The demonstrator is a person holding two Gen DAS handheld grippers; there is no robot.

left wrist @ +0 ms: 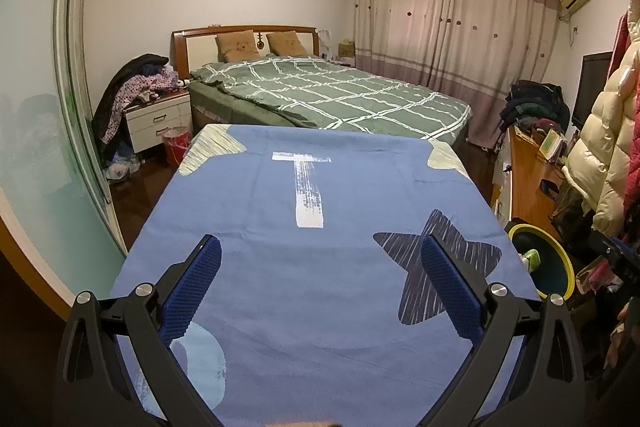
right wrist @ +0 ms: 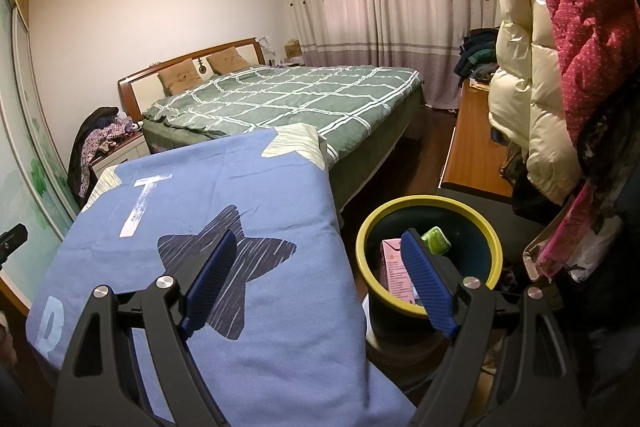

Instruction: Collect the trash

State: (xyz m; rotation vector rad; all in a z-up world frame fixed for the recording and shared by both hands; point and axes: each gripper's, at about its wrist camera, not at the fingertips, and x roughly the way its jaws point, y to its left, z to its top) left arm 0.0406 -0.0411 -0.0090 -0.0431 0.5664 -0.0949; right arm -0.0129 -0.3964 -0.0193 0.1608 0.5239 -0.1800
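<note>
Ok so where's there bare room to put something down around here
The blue sheet is bare from the white T to the dark star. The green bed beyond is also free. Crowded: the bin with a pink carton, and the nightstand piled with clothes.

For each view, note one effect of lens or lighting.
Left wrist view: fisheye bends the green glass wardrobe door into a curve, corners vignetted black. Right wrist view: warm indoor light; the yellow-rimmed dark bin is shadowed inside.
</note>
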